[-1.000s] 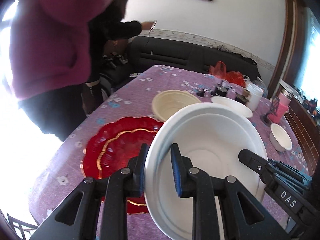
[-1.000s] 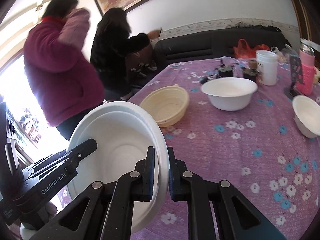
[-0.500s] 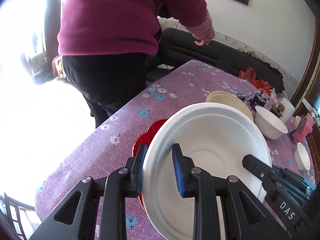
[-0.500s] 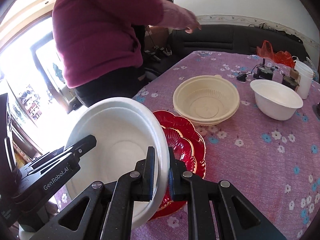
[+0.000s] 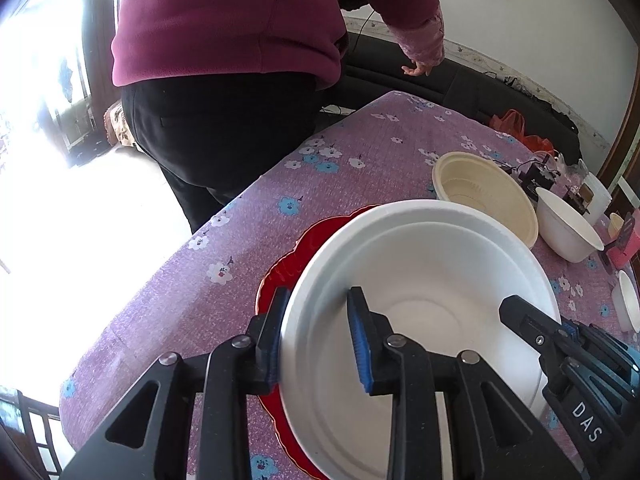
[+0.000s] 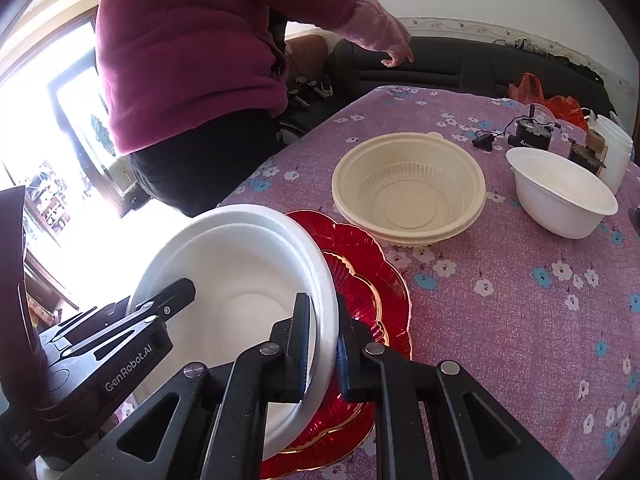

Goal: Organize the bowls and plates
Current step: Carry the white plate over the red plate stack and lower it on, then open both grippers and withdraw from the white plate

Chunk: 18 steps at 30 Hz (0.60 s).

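Note:
A large white bowl (image 5: 420, 304) (image 6: 240, 280) hangs above the red plates (image 6: 360, 280), held by both grippers. My left gripper (image 5: 316, 336) is shut on its near-left rim. My right gripper (image 6: 322, 344) is shut on its right rim. The red scalloped plates (image 5: 280, 276) lie stacked on the purple floral tablecloth, mostly hidden under the bowl. A cream ribbed bowl (image 6: 408, 188) (image 5: 484, 196) stands just beyond the plates. A smaller white bowl (image 6: 564, 196) (image 5: 568, 224) stands to its right.
A person in a magenta top (image 5: 240, 40) stands at the table's far left edge (image 5: 240, 200). Another small white bowl (image 5: 628, 304), a white cup (image 6: 612, 152), small black devices (image 6: 532, 132) and a pink item (image 5: 628, 240) sit at the far right. A black sofa (image 6: 440, 64) is behind.
Both grippers have carried the white bowl leftward and lower over the red plates. The person in magenta has moved along the table's far left side.

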Available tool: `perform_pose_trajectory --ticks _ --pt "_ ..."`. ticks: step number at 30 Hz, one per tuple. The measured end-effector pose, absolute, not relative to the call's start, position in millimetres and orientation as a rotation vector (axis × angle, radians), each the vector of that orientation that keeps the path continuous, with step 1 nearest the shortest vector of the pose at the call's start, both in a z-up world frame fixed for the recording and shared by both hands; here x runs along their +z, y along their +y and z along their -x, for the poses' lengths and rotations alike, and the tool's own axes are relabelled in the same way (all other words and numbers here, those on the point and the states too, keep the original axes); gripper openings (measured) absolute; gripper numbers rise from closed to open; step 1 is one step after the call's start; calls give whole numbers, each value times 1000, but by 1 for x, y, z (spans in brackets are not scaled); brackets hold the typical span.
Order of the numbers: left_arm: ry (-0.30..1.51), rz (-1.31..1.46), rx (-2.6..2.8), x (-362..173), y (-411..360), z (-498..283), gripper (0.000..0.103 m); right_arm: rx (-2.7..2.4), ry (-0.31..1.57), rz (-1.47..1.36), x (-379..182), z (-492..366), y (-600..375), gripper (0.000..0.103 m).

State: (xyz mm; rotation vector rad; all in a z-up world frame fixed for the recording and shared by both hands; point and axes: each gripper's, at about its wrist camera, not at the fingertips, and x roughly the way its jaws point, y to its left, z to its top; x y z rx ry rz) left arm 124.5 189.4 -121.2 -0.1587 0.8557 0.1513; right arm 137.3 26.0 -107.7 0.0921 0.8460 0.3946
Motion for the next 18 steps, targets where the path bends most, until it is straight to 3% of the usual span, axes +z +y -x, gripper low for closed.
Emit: perform_pose_trajectory --ticks 3,5,10,12,16,18 --pt "870 156 150 -124 189 -127 37 381 846 -74 -109 -139 28 13" --pt "866 160 152 -122 192 -126 49 365 845 -60 -111 -141 28 13" --pt "841 167 150 -114 193 -120 62 321 831 -36 -113 -142 28 13" --pt "829 172 148 -110 194 -118 64 309 826 -48 -112 -142 25 16" --pt "810 185 140 -102 194 -113 67 311 802 -86 -106 -137 18 32" --pt "795 187 144 -97 194 -109 69 307 778 -95 -101 -132 15 34"
